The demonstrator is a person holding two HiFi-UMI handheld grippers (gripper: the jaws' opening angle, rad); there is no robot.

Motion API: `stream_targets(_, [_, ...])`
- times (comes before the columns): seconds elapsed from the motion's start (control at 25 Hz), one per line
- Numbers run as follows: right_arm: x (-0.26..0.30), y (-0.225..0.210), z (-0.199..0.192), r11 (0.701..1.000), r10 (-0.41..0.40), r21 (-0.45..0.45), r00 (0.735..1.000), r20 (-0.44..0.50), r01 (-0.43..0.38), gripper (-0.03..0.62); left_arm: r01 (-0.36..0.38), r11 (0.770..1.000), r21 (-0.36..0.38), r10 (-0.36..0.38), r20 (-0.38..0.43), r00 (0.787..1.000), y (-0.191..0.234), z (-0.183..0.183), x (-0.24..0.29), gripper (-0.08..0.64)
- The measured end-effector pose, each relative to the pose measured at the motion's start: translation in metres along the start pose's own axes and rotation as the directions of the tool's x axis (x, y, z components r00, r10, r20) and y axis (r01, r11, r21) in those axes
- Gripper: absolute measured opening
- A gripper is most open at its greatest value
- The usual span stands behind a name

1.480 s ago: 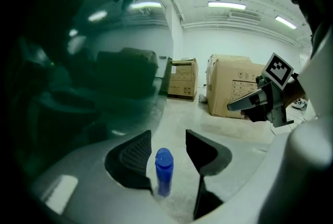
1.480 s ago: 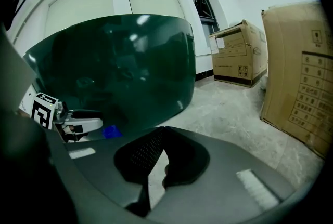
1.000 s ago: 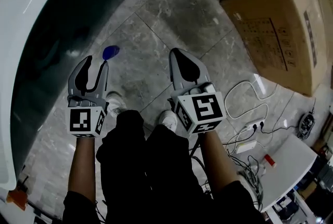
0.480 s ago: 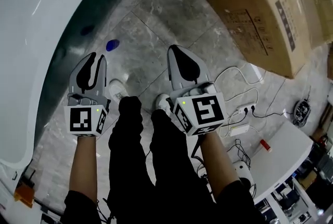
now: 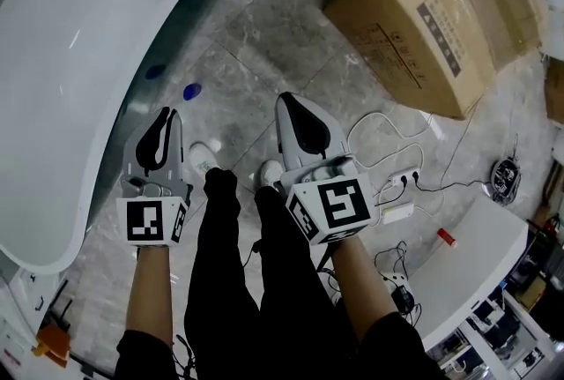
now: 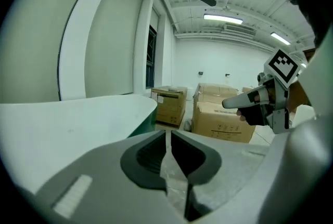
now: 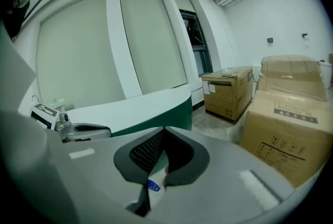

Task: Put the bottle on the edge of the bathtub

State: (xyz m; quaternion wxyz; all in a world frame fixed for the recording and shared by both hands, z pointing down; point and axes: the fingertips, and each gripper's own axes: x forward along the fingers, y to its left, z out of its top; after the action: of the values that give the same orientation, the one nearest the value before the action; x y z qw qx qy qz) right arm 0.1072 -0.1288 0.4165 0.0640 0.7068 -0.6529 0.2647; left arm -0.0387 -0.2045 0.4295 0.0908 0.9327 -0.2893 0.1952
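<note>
Two grippers are side by side: the left gripper (image 5: 166, 115) and the right gripper (image 5: 287, 100) both have their jaws pressed together, holding nothing. The blue bottle (image 5: 191, 92) sits on the floor (image 5: 264, 34), ahead of and below the left jaws, beside the bathtub (image 5: 79, 61).

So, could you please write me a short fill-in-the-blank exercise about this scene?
The small blue object lies on the grey stone ____.
The curved white bathtub is on the person's ____ side.
The jaws of the left gripper and of the right gripper are both ____, with nothing held.
Missing words: floor; left; shut.
</note>
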Motion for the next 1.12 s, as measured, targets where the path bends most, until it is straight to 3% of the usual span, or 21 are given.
stream_targets(0.4, [-0.046,0.018,0.08,1.0,-0.027,-0.013,0.995,0.098,0.029,0.017,0.013,1.0,0.002,-0.013,0.047,0.999,-0.017,0.074,-0.03,0.0])
stream_targets(1.12, [-0.169,0.028,0.167,0.996,-0.09,0.006,0.964,0.251,0.091,0.014,-0.007,1.0,-0.02,0.01,0.123,0.992,-0.075,0.184,-0.119,0.0])
